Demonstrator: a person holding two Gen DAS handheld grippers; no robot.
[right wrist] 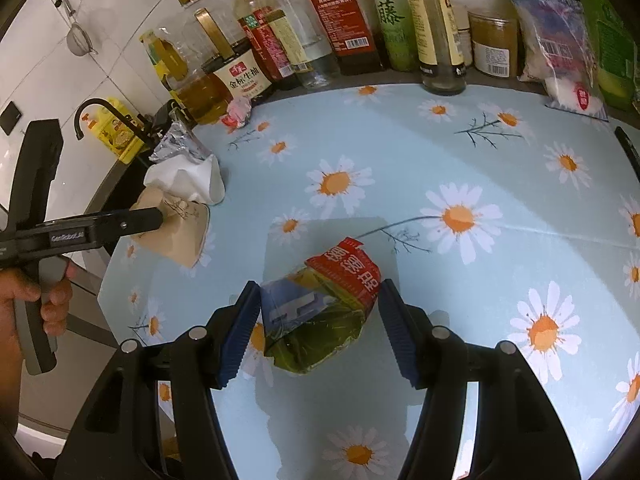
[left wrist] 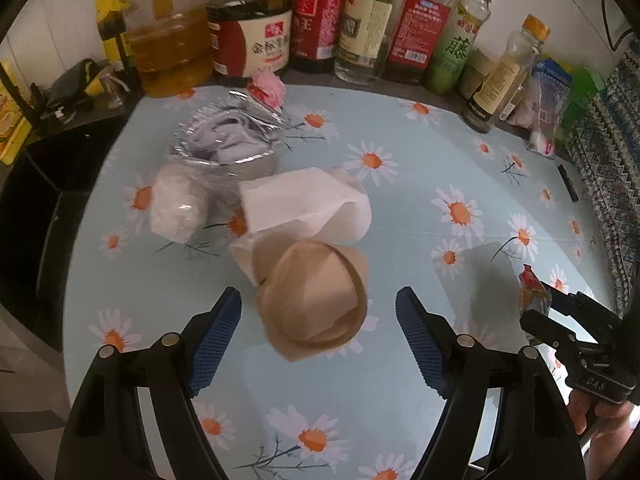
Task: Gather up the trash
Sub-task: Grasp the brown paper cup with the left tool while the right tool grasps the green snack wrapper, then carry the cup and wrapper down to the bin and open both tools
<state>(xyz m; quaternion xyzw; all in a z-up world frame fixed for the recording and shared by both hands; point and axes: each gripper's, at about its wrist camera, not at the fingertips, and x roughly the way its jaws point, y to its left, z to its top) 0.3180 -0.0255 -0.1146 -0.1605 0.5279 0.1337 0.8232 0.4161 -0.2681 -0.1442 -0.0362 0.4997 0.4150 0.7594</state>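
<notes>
A crumpled brown paper cup [left wrist: 312, 304] lies on the daisy tablecloth [left wrist: 440, 168] between the blue pads of my left gripper [left wrist: 320, 320], which is open with a gap on both sides. In the right wrist view the same cup [right wrist: 176, 236] sits under that gripper's finger [right wrist: 140, 220]. My right gripper [right wrist: 320, 320] is shut on a red, yellow and green snack wrapper [right wrist: 324, 308], held above the cloth with its shadow beneath. From the left wrist view, that wrapper [left wrist: 530, 280] shows in the right gripper [left wrist: 540, 304] at the right edge.
Behind the cup lie a white tissue [left wrist: 304, 204], a foil container [left wrist: 228, 140], a plastic-wrapped wad [left wrist: 178, 208] and a pink wrapper [left wrist: 268, 88]. Sauce and oil bottles [left wrist: 360, 20] line the back. A black faucet [right wrist: 92, 112] and a dark sink border the left.
</notes>
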